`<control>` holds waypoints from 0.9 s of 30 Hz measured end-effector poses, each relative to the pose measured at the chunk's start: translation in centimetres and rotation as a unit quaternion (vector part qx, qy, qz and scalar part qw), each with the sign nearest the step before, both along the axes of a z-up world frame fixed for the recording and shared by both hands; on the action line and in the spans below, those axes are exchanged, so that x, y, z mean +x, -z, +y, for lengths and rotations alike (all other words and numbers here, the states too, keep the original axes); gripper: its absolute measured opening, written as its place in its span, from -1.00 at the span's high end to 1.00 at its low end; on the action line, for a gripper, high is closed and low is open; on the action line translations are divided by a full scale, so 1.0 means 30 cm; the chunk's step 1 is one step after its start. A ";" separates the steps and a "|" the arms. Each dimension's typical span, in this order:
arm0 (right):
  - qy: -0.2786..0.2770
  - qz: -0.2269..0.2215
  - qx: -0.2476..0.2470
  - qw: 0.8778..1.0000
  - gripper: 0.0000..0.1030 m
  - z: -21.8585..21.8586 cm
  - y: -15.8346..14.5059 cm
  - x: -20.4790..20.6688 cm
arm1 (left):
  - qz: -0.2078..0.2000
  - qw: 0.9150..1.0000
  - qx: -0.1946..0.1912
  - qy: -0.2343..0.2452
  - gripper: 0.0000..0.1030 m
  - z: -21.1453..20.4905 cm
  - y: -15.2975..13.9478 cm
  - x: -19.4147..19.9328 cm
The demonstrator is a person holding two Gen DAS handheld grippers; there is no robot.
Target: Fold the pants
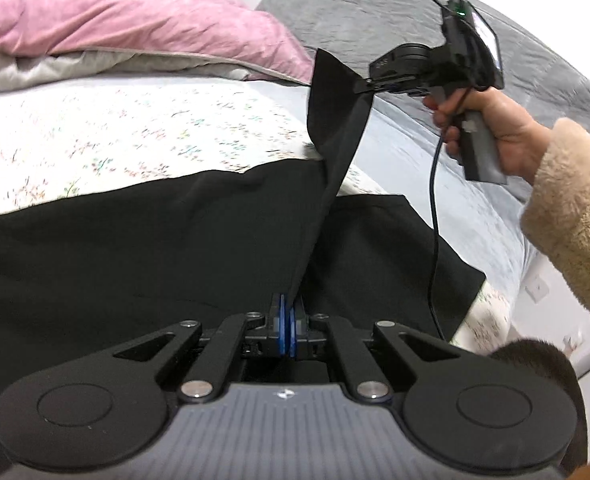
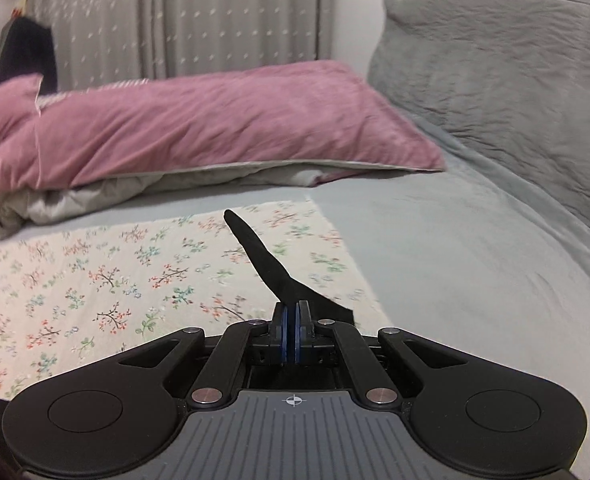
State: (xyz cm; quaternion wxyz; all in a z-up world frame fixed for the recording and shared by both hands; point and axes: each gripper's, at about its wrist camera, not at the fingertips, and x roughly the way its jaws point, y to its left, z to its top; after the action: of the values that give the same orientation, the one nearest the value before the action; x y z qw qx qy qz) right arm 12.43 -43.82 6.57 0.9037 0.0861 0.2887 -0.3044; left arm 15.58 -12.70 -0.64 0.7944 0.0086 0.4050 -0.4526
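Black left gripper w/ blue-padded jaws, silver screws, ribbed grey body; fuzzy tan sleeve, bare-skinned hand.

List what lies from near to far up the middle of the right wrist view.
Right tongs → black pants corner → floral sheet → pink duvet → grey curtain.

No legible text, brand, number or label found in either view; markings on the hand-held gripper bodies are symbols only.
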 end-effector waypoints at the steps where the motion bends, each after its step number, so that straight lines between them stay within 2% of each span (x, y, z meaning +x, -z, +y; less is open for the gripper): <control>1: 0.004 -0.007 0.001 1.000 0.98 0.004 -0.010 -0.046 | -0.008 1.000 0.004 0.005 0.36 0.001 -0.010 -0.020; 5: 0.018 -0.039 0.018 0.999 0.98 0.021 -0.027 -0.242 | -0.022 0.999 0.018 0.025 0.36 0.023 -0.024 -0.094; 9: 0.034 -0.047 0.037 0.998 0.98 0.039 0.019 -0.425 | -0.025 0.997 0.044 0.055 0.36 0.024 -0.004 -0.146; 12: 0.064 -0.056 0.088 0.992 0.98 0.031 0.095 -0.564 | -0.024 0.994 0.075 0.076 0.36 0.012 0.039 -0.190; 15: 0.098 -0.061 0.146 0.982 0.98 0.018 0.189 -0.673 | -0.027 0.990 0.105 0.088 0.36 -0.013 0.086 -0.218; 19: 0.135 -0.067 0.219 0.964 0.96 -0.014 0.312 -0.780 | -0.024 0.988 0.120 0.089 0.36 -0.020 0.125 -0.234; 21: 0.145 -0.098 0.263 0.949 0.93 -0.047 0.332 -0.834 | -0.022 0.989 0.120 0.088 0.36 -0.007 0.126 -0.243; 24: 0.130 -0.082 0.261 0.953 0.76 -0.052 0.335 -0.834 | -0.020 0.989 0.121 0.087 0.35 -0.003 0.126 -0.242; 27: 0.119 -0.111 0.272 0.948 0.74 -0.069 0.343 -0.838 | -0.021 0.988 0.124 0.087 0.35 -0.004 0.128 -0.243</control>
State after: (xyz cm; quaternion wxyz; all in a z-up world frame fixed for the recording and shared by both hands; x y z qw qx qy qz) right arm -12.70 -45.89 -3.72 0.8294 0.3960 0.2460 -0.3078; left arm 8.29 -12.82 -4.48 0.7530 0.1517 0.4395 -0.4656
